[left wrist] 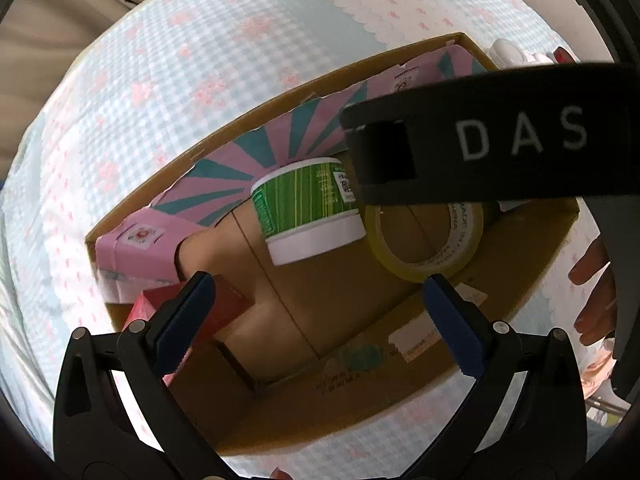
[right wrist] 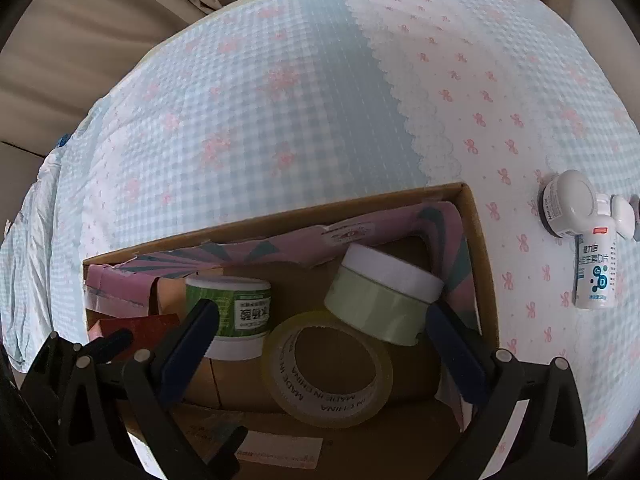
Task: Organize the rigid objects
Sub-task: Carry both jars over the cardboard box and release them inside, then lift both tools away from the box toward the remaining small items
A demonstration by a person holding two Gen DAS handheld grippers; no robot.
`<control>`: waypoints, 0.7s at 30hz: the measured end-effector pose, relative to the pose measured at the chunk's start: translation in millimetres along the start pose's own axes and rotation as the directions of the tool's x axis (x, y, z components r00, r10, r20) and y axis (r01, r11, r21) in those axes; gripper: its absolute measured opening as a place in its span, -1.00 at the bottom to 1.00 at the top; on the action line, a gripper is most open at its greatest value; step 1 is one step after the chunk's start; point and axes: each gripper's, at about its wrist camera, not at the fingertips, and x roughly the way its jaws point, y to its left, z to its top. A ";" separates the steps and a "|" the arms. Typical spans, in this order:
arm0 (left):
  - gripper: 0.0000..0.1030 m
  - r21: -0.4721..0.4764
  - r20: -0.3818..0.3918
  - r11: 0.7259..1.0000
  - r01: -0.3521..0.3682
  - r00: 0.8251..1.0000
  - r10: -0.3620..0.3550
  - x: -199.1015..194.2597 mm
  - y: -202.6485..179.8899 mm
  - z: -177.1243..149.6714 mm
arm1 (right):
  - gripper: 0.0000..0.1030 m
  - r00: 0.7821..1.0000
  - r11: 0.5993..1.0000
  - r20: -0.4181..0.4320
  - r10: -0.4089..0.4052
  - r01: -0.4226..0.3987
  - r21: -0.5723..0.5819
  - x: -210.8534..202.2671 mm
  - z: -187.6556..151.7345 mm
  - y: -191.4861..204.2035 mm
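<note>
An open cardboard box [right wrist: 280,212] lies on the bed. Inside are a green striped tub with a white lid [right wrist: 240,312], a tape roll [right wrist: 328,376], a pale green jar with a white lid [right wrist: 384,300], a red box [right wrist: 136,328] and a pink-and-teal carton [right wrist: 256,252]. My right gripper [right wrist: 320,336] is open and empty above the box, the pale green jar free between its fingers. My left gripper [left wrist: 316,304] is open and empty over the box [left wrist: 400,396]; it sees the green tub [left wrist: 308,208], the tape roll [left wrist: 424,240] and the red box [left wrist: 216,312].
White bottles [right wrist: 580,220] lie on the blue-and-pink checked bedspread [right wrist: 280,100] to the right of the box. The right gripper's black body [left wrist: 500,140] crosses the upper right of the left wrist view. A hand [left wrist: 592,288] shows at the right edge.
</note>
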 end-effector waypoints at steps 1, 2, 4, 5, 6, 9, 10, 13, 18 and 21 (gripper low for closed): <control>1.00 -0.003 0.003 1.000 -0.004 1.000 0.004 -1.6 -0.1 -1.9 | 1.00 1.000 1.000 0.002 0.000 0.000 -0.002 -3.3 0.2 0.2; 1.00 -0.006 0.006 1.000 -0.006 1.000 0.006 -3.2 -0.2 -3.0 | 1.00 1.000 1.000 0.004 -0.001 0.001 -0.006 -6.0 -0.3 1.4; 1.00 -0.008 0.013 1.000 -0.011 1.000 0.011 -8.2 -0.4 -5.6 | 1.00 1.000 1.000 0.011 0.002 -0.002 -0.010 -11.7 -2.8 2.1; 1.00 -0.008 0.018 1.000 -0.015 1.000 0.015 -9.9 2.5 -6.3 | 1.00 1.000 1.000 0.016 0.003 -0.003 -0.014 -15.4 -4.0 2.9; 1.00 -0.009 0.025 1.000 -0.020 0.999 0.020 -13.5 3.1 -6.7 | 1.00 1.000 1.000 0.024 0.005 -0.005 -0.016 -19.8 -5.3 4.0; 1.00 -0.019 0.048 0.999 -0.042 0.998 0.043 -28.4 2.3 -7.6 | 1.00 0.999 1.000 0.040 0.006 -0.005 -0.025 -33.1 -9.0 7.4; 1.00 -0.022 0.059 0.999 -0.048 0.997 0.049 -35.5 2.1 -10.3 | 1.00 0.999 0.999 0.048 0.010 -0.008 -0.032 -40.0 -10.8 10.0; 1.00 -0.040 0.093 0.997 -0.069 0.993 0.072 -60.4 1.0 -23.9 | 1.00 0.997 0.998 0.075 0.014 -0.010 -0.054 -61.1 -16.2 17.4; 1.00 -0.096 0.110 0.987 -0.128 0.984 0.138 -109.0 8.3 -47.9 | 1.00 0.987 0.994 0.157 -0.021 0.037 -0.101 -123.0 -34.2 31.4; 1.00 -0.140 0.163 0.983 -0.121 0.976 0.144 -151.5 9.5 -68.2 | 1.00 0.975 0.994 0.219 -0.046 0.067 -0.091 -170.0 -50.7 32.6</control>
